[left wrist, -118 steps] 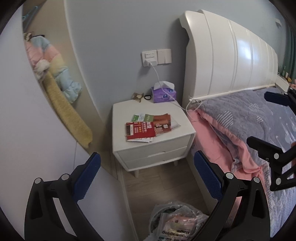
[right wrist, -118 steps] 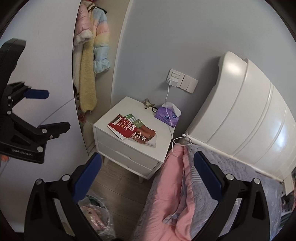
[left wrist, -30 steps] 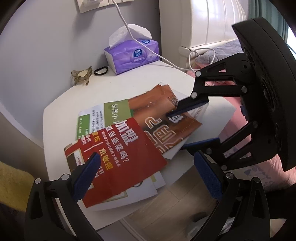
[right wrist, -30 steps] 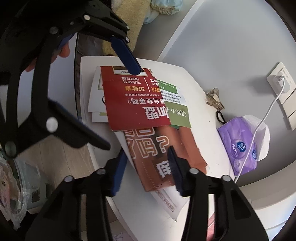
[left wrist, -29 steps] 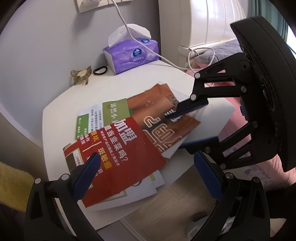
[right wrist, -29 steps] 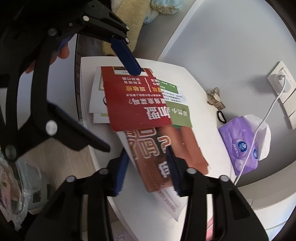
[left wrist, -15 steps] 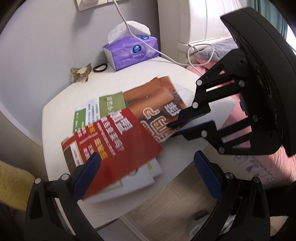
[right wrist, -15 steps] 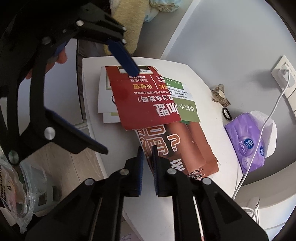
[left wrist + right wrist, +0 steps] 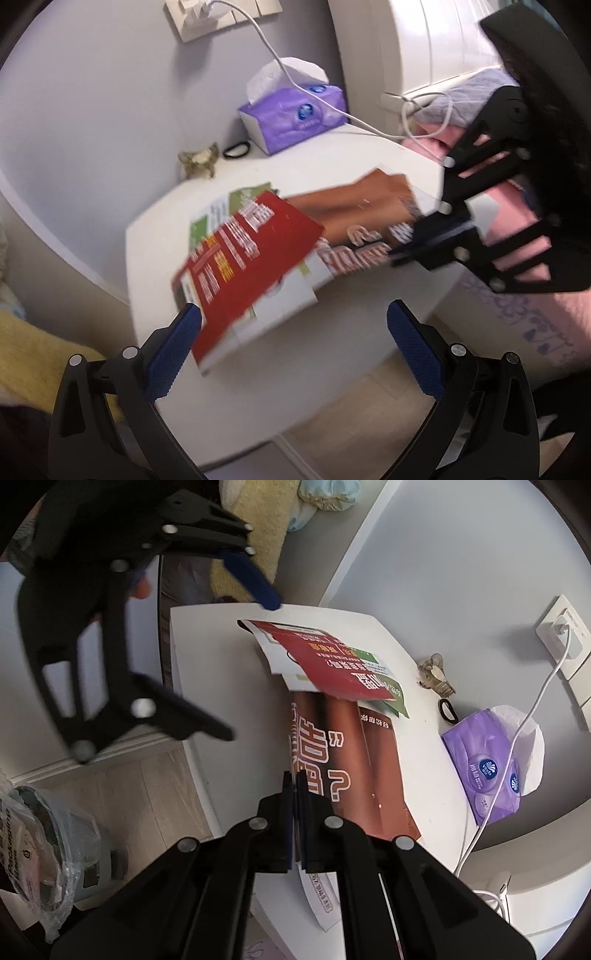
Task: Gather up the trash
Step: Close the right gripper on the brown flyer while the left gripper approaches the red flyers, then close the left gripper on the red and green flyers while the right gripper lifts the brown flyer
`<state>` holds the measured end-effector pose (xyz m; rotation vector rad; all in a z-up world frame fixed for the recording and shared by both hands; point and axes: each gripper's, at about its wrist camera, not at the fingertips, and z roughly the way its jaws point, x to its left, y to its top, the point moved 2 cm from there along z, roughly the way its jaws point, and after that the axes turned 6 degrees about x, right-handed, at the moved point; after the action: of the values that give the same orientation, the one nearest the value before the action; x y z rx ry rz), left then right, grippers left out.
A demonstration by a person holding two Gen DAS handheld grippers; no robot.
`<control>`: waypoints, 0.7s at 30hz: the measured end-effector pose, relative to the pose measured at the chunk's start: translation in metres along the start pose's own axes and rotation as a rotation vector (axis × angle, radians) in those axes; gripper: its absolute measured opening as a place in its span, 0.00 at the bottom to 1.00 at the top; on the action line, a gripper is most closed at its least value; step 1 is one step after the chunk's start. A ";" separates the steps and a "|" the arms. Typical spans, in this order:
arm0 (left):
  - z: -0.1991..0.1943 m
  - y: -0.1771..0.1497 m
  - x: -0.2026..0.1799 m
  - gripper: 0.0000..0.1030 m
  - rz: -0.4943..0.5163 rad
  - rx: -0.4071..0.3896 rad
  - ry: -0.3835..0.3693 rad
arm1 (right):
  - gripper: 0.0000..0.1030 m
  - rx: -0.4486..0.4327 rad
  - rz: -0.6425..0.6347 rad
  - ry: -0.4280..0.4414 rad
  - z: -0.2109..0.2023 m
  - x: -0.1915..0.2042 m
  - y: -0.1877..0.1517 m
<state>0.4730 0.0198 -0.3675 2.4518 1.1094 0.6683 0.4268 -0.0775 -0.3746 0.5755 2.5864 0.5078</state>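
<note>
So the right gripper [image 9: 294,775] is clamped down tight on the near edge of the brown leaflet [image 9: 354,753], pinching it along with the white sheets under it, right at the front edge of the white nightstand [image 9: 221,709]. The stack looks lifted off the top on that side, and the red leaflet [image 9: 243,266] rides on top of it, tilted, with a green one [image 9: 397,698] poking out underneath. The left gripper [image 9: 291,343] hangs over the front left corner with its jaws wide apart and nothing between the pads, the red leaflet's corner just beside its left finger. Back by the wall there's a purple tissue box [image 9: 484,771], a black hair tie [image 9: 447,710] and a small claw clip [image 9: 436,677]. A charger cable [image 9: 524,723] runs across the tissue box. A bin with a plastic bag [image 9: 48,849] stands on the floor by the nightstand.
</note>
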 end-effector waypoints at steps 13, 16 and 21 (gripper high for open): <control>0.024 0.008 0.001 0.95 0.117 0.019 0.115 | 0.04 -0.005 0.047 0.033 -0.003 0.001 0.000; 0.024 0.005 0.000 0.89 0.135 0.015 0.131 | 0.05 -0.007 0.058 0.038 -0.004 -0.001 0.000; 0.029 0.006 0.002 0.64 0.148 0.032 0.153 | 0.04 -0.009 0.056 0.035 -0.004 0.001 0.000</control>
<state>0.4939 0.0132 -0.3881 2.5644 1.0069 0.9034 0.4243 -0.0779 -0.3715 0.6428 2.6062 0.5521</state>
